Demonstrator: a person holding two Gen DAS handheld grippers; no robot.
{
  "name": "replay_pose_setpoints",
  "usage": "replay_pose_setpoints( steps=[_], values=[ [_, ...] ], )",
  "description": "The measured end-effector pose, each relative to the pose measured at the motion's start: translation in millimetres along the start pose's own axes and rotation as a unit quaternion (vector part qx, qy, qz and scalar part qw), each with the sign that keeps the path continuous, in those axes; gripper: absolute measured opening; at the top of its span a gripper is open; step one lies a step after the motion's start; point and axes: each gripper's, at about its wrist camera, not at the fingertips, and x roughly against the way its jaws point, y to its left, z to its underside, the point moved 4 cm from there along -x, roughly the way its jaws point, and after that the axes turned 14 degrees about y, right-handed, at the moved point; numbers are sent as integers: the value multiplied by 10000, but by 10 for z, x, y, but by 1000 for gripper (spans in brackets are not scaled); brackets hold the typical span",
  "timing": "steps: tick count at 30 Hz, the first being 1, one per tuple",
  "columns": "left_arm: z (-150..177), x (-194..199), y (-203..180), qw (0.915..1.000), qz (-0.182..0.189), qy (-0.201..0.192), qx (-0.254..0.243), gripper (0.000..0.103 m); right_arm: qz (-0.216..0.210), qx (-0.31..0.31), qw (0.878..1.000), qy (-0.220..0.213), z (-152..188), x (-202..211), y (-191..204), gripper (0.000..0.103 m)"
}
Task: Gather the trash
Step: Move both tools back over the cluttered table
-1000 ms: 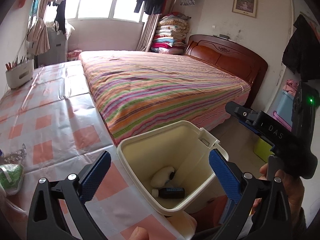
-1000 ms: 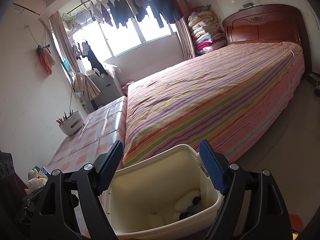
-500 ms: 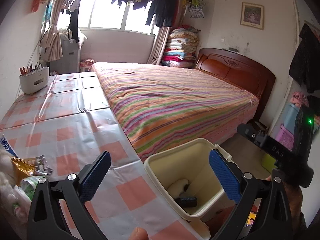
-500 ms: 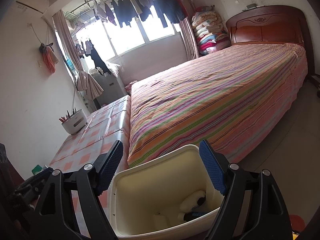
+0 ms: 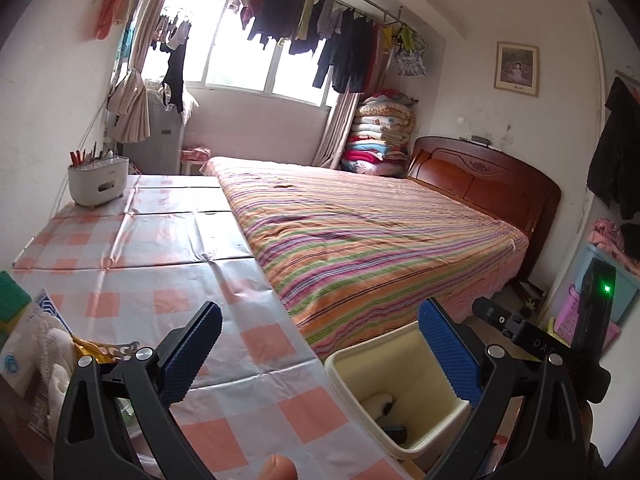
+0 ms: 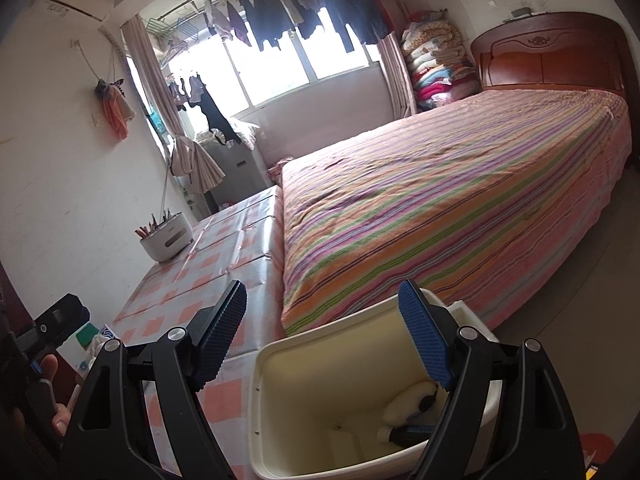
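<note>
Readable writing is scarce from where I sit: only "DAS" in white letters on the black body of the right claw's housing, seen at the right edge of my left view. The blue-and-white packet (image 5: pixel 24 344) at the far left carries a logo, but I cannot make out its text.

My left claw (image 5: pixel 318 354) stands wide open with nothing between its blue pads. Left of its left finger, on the bench (image 5: pixel 168 248) with the pink-checked cover, lies the trash pile (image 5: pixel 80 354): that packet, white crumpled paper and a gold wrapper, just beside the finger and partly behind it. Ahead of the claw the bench is bare up to a white holder (image 5: pixel 98 180) of pens, far off. Under its right finger sits the cream bin (image 5: pixel 384 364), off the bench edge, with a white wad and a dark item at its bottom.

My right claw (image 6: pixel 322 334) is also spread wide and holds nothing. The bin (image 6: pixel 320 364) sits directly below and between its fingers, the right pad over the bin's inside. The striped bed (image 6: pixel 460 208) lies beyond.
</note>
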Motion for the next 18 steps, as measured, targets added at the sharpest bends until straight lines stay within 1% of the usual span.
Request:
replay_pose_setpoints(
  steps=[2, 4, 6, 9, 11, 16, 18],
  values=[
    [-2, 18, 51, 10000, -73, 54, 40, 96, -81, 78, 9999, 51, 3, -43, 91, 77],
    [11, 60, 138, 9996, -216, 26, 192, 96, -159, 154, 9997, 89, 13, -86, 191, 80],
    [24, 122, 243, 9989, -361, -22, 284, 96, -232, 243, 9994, 132, 24, -135, 311, 81],
    [31, 217, 424, 9969, -680, -107, 374, 96, -407, 390, 9981, 232, 53, -220, 507, 81],
    [57, 260, 564, 9955, -837, -66, 431, 96, -516, 520, 9968, 313, 81, -289, 671, 81],
    [139, 382, 971, 9919, -908, -5, 886, 96, -838, 907, 9908, 561, 196, -479, 1128, 81],
    [178, 449, 1157, 9895, -994, 11, 1053, 96, -956, 1051, 9876, 663, 243, -553, 1303, 81]
  ],
)
